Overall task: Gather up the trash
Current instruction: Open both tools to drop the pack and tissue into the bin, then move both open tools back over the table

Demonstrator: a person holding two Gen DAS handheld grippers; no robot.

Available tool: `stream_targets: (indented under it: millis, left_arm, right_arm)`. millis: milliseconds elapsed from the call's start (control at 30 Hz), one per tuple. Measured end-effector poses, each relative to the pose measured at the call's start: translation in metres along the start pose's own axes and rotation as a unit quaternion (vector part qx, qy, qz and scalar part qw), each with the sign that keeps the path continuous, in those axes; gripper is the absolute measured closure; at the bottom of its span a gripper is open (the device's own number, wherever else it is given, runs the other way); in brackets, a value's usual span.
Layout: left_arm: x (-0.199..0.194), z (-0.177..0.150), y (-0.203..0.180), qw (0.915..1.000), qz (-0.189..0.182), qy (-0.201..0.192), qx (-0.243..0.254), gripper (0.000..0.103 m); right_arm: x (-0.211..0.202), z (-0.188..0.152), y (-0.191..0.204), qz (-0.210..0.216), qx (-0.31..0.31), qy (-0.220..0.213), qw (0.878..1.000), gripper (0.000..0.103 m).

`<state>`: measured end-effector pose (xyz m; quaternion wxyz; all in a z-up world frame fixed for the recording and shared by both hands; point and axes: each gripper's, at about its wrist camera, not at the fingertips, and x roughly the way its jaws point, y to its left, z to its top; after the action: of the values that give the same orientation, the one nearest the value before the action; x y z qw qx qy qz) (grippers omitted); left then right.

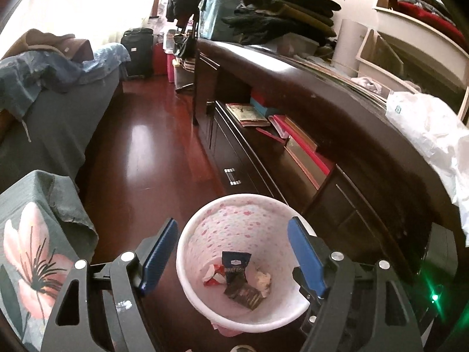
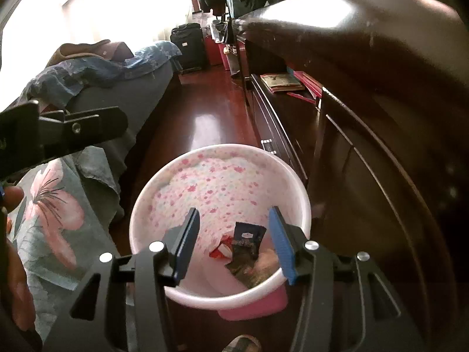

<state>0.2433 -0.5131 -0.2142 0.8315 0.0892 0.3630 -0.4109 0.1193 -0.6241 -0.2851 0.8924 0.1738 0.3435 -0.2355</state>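
A white waste bin with a pink star-patterned liner (image 1: 205,228) stands on the dark red floor, seen from above in both views (image 2: 164,187). At its bottom lie a dark blue snack wrapper (image 1: 236,265), a red-and-white wrapper (image 1: 213,275), a dark brown wrapper (image 1: 244,294) and crumpled white paper (image 1: 262,278). The blue wrapper (image 2: 249,237) and red wrapper (image 2: 222,250) also show in the right wrist view. My left gripper (image 1: 233,253) is open and empty above the bin. My right gripper (image 2: 234,242) is open and empty just over the bin's mouth.
A dark wooden dresser (image 1: 293,94) runs along the right, with books (image 1: 247,114) on its open shelf and a white plastic bag (image 1: 431,129) on top. A bed with a floral cover (image 1: 35,249) is at the left. Suitcases (image 1: 137,52) stand at the far end.
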Motion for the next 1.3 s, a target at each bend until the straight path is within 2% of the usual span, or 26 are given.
stream_targets:
  millis: [167,367,500,700,800,967,1067,1167,1233,1300]
  left_arm:
    - [-0.025,-0.003,0.001,0.9999,0.013,-0.008,-0.005,0.026]
    - [-0.071,-0.013,0.012,0.9986,0.044,-0.026,-0.015,0.022]
    - [-0.107,-0.025,0.03,0.9961,0.076,-0.037,-0.026,0.02]
    - [-0.168,-0.062,0.08,0.9867,0.136,-0.053,-0.071,0.015]
    - [-0.194,-0.085,0.11,0.9791,0.172,-0.05,-0.097,0.014]
    - [-0.234,-0.117,0.165,0.9612,0.222,-0.058,-0.152,0.011]
    - [-0.251,-0.131,0.198,0.9465,0.255,-0.061,-0.188,0.01]
    - [-0.257,-0.138,0.223,0.9345,0.281,-0.064,-0.208,0.004]
    - [-0.254,-0.14,0.242,0.9251,0.305,-0.062,-0.217,0.004]
    - [-0.245,-0.139,0.254,0.9203,0.321,-0.053,-0.217,0.004]
  right_arm:
    - [-0.021,-0.002,0.006,0.001,-0.002,-0.005,1.0,0.045]
    - [-0.057,-0.01,0.034,0.019,-0.019,-0.01,1.0,0.039]
    - [-0.082,-0.02,0.067,0.055,-0.036,-0.006,0.998,0.036]
    - [-0.113,-0.038,0.132,0.11,-0.09,0.004,0.99,0.031]
    - [-0.124,-0.047,0.164,0.135,-0.118,0.01,0.984,0.031]
    - [-0.135,-0.061,0.212,0.161,-0.158,0.02,0.974,0.031]
    - [-0.138,-0.067,0.235,0.178,-0.174,0.026,0.968,0.031]
    - [-0.14,-0.073,0.257,0.188,-0.193,0.03,0.963,0.031]
    - [-0.139,-0.076,0.273,0.19,-0.207,0.031,0.959,0.031]
    - [-0.135,-0.078,0.286,0.192,-0.216,0.034,0.957,0.031]
